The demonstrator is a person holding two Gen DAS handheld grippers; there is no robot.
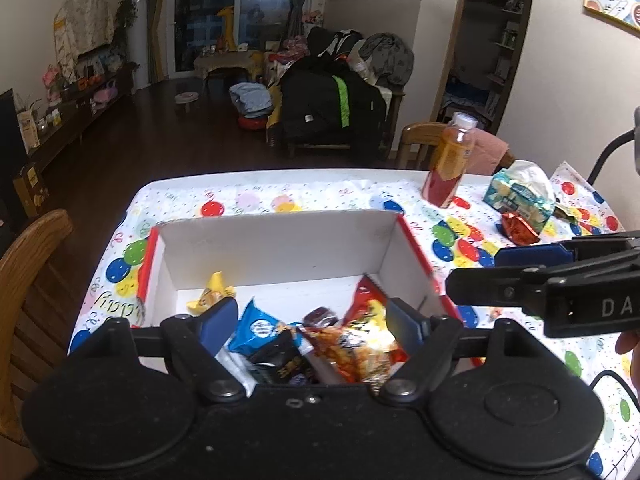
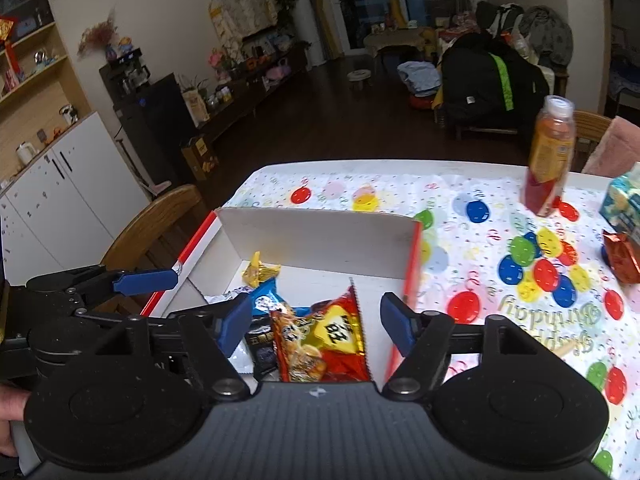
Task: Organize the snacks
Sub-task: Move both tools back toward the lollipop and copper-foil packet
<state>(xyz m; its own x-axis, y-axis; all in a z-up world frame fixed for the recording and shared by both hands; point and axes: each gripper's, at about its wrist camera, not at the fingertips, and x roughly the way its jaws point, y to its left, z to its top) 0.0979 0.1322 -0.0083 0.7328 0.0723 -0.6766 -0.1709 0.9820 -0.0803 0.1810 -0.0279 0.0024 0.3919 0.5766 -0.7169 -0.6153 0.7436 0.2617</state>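
A white cardboard box [image 1: 280, 248] with red edges stands on the balloon-print tablecloth. Inside lie a yellow packet [image 1: 214, 294], a blue packet [image 1: 256, 326], a black packet [image 1: 280, 360] and a red-orange snack bag [image 1: 368, 332]. My left gripper [image 1: 312, 324] hangs open over the box's near end, holding nothing. My right gripper [image 2: 316, 322] is open too, above the red-orange bag [image 2: 332, 336], with its right finger over the box's right wall [image 2: 412, 264]. Each gripper shows in the other's view, the right gripper [image 1: 480, 276] close beside the left. A red foil packet [image 1: 520, 228] [image 2: 620, 256] lies on the cloth outside the box.
An orange drink bottle [image 1: 450, 160] [image 2: 548, 160] stands at the table's far right, beside a teal tissue pack [image 1: 516, 192]. Wooden chairs stand at the left edge [image 1: 32, 264] and behind the bottle [image 1: 420, 140]. A hand [image 2: 8, 412] grips the left tool.
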